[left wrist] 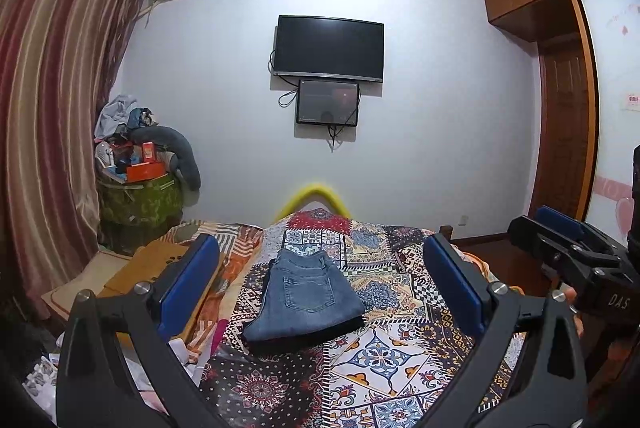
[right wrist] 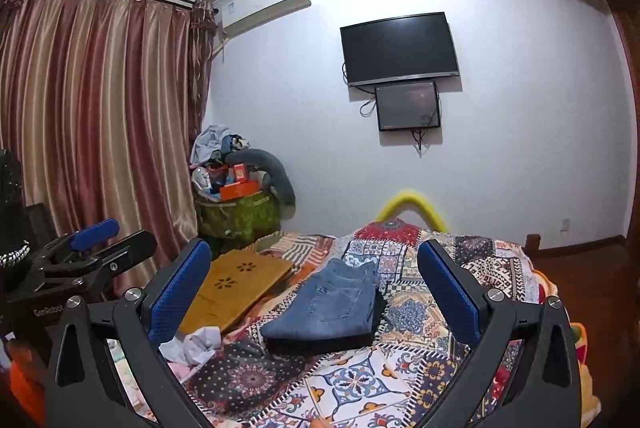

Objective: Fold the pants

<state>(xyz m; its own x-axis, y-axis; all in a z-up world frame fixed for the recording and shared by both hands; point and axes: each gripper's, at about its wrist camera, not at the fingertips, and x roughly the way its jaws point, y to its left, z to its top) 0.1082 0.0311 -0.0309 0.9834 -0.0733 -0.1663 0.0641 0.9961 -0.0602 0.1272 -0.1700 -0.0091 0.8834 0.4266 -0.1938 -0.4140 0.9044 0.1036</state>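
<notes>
Folded jeans (left wrist: 306, 302) lie as a compact packet on the patterned bed (left wrist: 400, 356), while left gripper (left wrist: 320, 276) and right gripper (right wrist: 316, 280), both spread and empty, hover clear, suggesting folding is complete.

1. The room is lit from inside and looks fairly bright. The white wall (left wrist: 420, 100) is the brightest part.
2. The corners of both pictures are black, because the lens is round.
3. Straight things bend near the edges. The curtain (left wrist: 52, 100) curves like a bow.
4. The television (left wrist: 329, 48) casts a soft grey shadow on the wall beside and under it.
5. The small screen (left wrist: 327, 102) below it shows a dim reflection.
6. The folded jeans (right wrist: 332, 304) look sharp. The yellow thing (left wrist: 314, 194) behind the bed looks fuzzy.
7. The air conditioner (right wrist: 266, 6) is glary and washed out.
</notes>
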